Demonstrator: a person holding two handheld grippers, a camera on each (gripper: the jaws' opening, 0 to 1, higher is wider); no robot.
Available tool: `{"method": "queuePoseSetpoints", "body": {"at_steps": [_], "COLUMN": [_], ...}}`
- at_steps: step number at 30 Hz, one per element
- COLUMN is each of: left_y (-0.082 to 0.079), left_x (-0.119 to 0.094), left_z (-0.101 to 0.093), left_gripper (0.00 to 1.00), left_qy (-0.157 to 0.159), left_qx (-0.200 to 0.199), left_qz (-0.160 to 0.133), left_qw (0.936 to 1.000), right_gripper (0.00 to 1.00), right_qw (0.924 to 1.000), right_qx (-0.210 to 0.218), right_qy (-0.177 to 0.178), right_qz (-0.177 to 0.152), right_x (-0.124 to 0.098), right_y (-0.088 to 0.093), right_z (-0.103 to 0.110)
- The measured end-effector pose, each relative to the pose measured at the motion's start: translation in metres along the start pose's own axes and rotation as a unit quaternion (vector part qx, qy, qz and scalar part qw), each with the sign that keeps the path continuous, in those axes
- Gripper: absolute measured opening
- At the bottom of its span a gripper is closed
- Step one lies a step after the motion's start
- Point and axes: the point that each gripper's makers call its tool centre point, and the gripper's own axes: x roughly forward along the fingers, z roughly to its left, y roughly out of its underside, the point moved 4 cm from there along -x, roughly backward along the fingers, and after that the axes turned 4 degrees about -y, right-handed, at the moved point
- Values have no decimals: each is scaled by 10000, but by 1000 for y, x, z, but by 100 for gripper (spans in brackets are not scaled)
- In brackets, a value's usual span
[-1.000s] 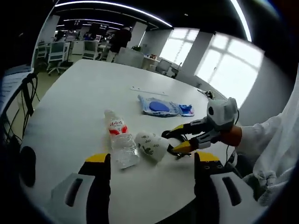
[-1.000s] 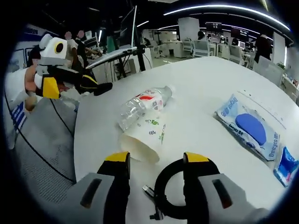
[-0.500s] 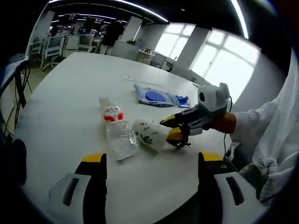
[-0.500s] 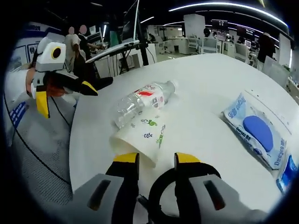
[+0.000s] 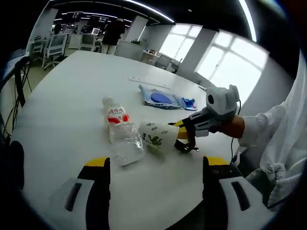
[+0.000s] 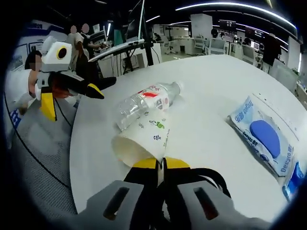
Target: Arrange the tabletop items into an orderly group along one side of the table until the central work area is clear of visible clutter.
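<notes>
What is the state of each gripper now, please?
Left gripper: jaws open, holding nothing.
Right gripper: jaws shut, apparently on the black cable beside the paper cup.

paper cup (image 6: 140,142) on side, touching crushed clear bottle (image 6: 146,106) | blue packets (image 6: 261,135) apart

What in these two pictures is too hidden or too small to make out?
- Black cable loop, right gripper view: mostly behind the right gripper, so whether the closed jaws pinch it or the paper cup is unclear.
- Water bottle label print: too small in both views.
- Blue packet, right gripper view: its far end is cut by the picture edge.
- Left gripper: jaws apart, holding nothing.
</notes>
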Motion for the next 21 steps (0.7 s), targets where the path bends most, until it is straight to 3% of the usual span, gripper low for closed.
{"method": "queuePoseSetpoints", "body": {"at_steps": [12, 21], "left_y": [-3, -7], "left_x": [-2, -4], "left_z": [-2, -2], "left_gripper": [78, 78], "left_qy": [25, 33], "left_qx": [-7, 4], "left_qz": [-80, -146], "left_qw": [10000, 9999], "right_gripper": [0, 0], "right_qw": [9999, 9996], "right_qx": [32, 67], "right_qy": [75, 188], "right_qz": [-133, -196], "right_x": [-18, -35], "right_y": [-21, -47], "right_z": [-9, -30]}}
